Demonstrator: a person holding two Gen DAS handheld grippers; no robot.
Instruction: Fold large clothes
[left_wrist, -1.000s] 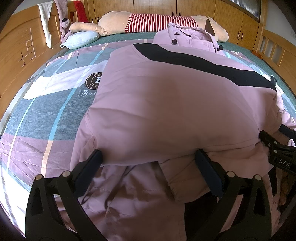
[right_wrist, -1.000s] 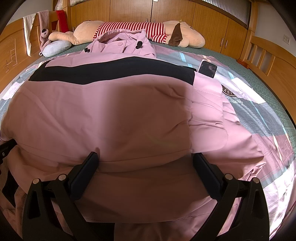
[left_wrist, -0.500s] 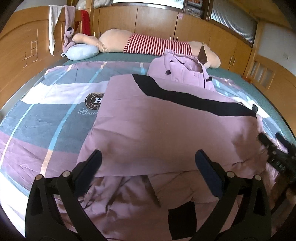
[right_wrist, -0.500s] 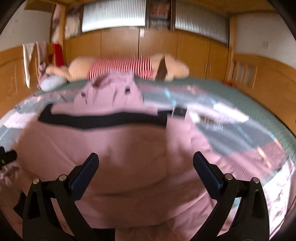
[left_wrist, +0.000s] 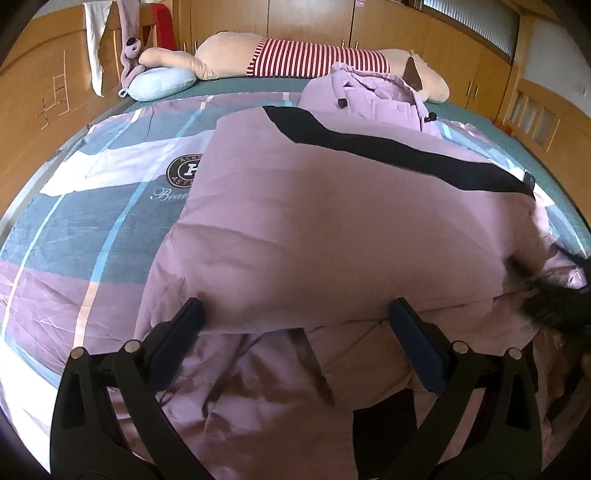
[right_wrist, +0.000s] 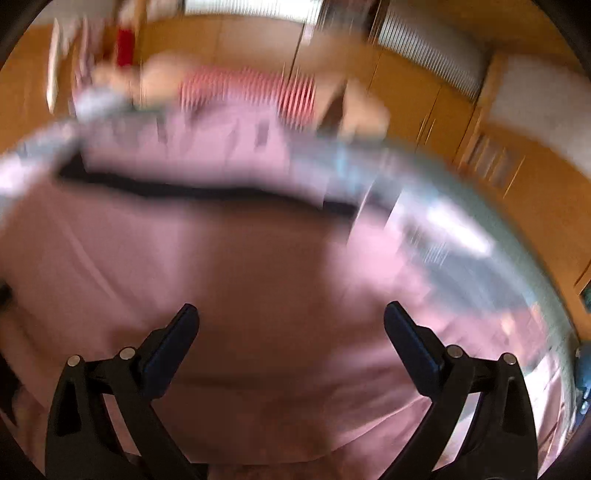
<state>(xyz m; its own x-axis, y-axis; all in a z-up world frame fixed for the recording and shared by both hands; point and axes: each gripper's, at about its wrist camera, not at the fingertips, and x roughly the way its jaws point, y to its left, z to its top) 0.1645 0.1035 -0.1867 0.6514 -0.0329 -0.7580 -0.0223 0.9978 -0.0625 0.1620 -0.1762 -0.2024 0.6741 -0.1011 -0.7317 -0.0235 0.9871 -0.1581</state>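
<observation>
While both tools stand with jaws spread and nothing between them, note that the pink coat (left_wrist: 332, 229) has been laid down: a second ago its lower panel sat against the fingers of each tool, and now it rests folded up over the body, the black band (left_wrist: 399, 155) running across the far part of the fold. Your left tool (left_wrist: 295, 325) has lifted off and come back down to the near fold line, at the foot edge of the bed (left_wrist: 74, 229). Your right tool (right_wrist: 288, 321) has swung up and away; its view is smeared by motion. Judge this fold as placed and released, with the next fold not yet started. Treat these items as unverified: the coat's right edge and sleeve, blurred in the right view; the dark shape at the right margin of the left view, probably the other tool, too smeared to confirm; the loose fabric under the left tool, partly covered by the fingers; the hood (left_wrist: 373, 92) near the head of the bed, partly behind the fold.
</observation>
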